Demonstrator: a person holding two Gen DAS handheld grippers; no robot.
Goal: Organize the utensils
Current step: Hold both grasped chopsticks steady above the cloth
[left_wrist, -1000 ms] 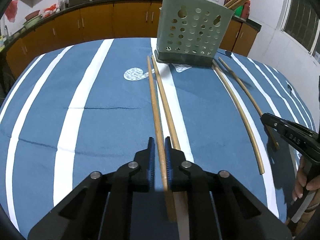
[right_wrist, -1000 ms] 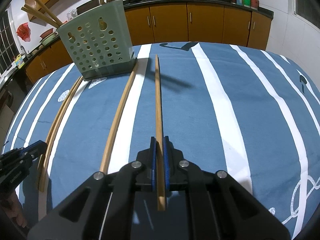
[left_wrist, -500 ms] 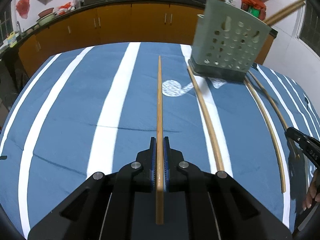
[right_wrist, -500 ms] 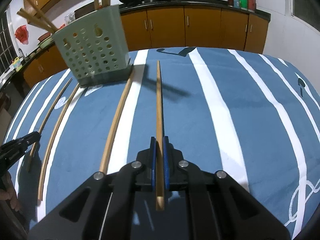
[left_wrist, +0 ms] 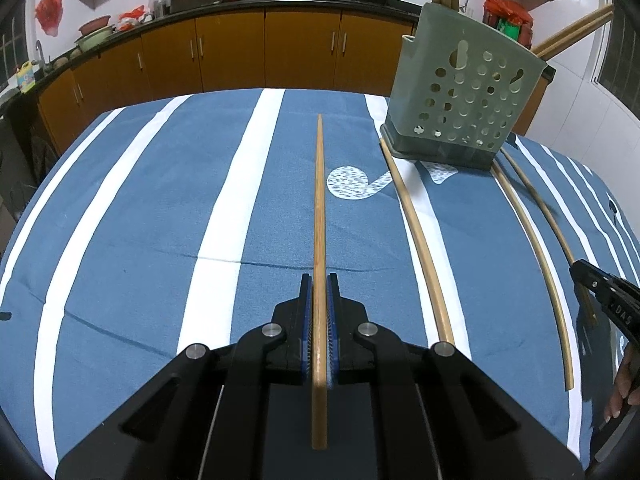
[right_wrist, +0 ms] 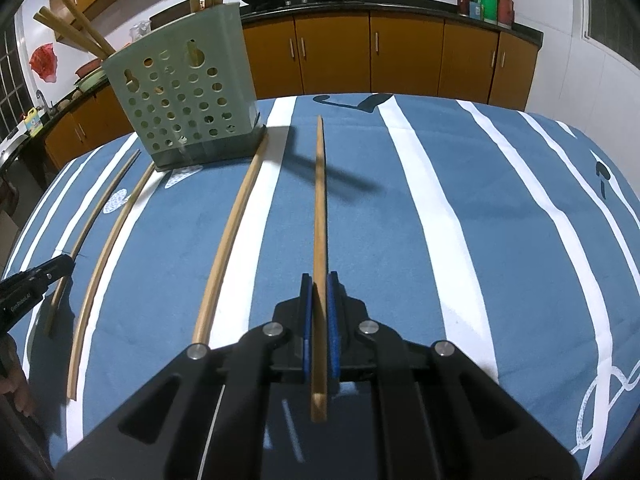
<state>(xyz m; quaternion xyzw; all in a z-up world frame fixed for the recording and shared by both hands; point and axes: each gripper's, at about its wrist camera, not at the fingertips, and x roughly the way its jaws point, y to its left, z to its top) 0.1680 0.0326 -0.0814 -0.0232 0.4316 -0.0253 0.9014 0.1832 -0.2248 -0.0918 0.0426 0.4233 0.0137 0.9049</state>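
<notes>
I hold one chopstick in each gripper. My left gripper is clamped narrow on a long wooden chopstick that runs straight ahead of its fingers, tip raised over the blue striped cloth on the counter. My right gripper pinches a second chopstick the same way, and its shadow on the cloth suggests it is lifted clear.

The green perforated holder stands ahead and to the right of my left gripper, and ahead and to the left of my right one, so it sits between my two hands at the far side. Several chopsticks already poke from its top. More lie loose on the cloth: one just right of my left gripper, and two further out toward my other hand.

I judge the pick-up done for this pair and the carry as the step in hand. Next I need to raise each stick, tip it toward upright and lower it into the holder's open top, without knocking the holder over.
</notes>
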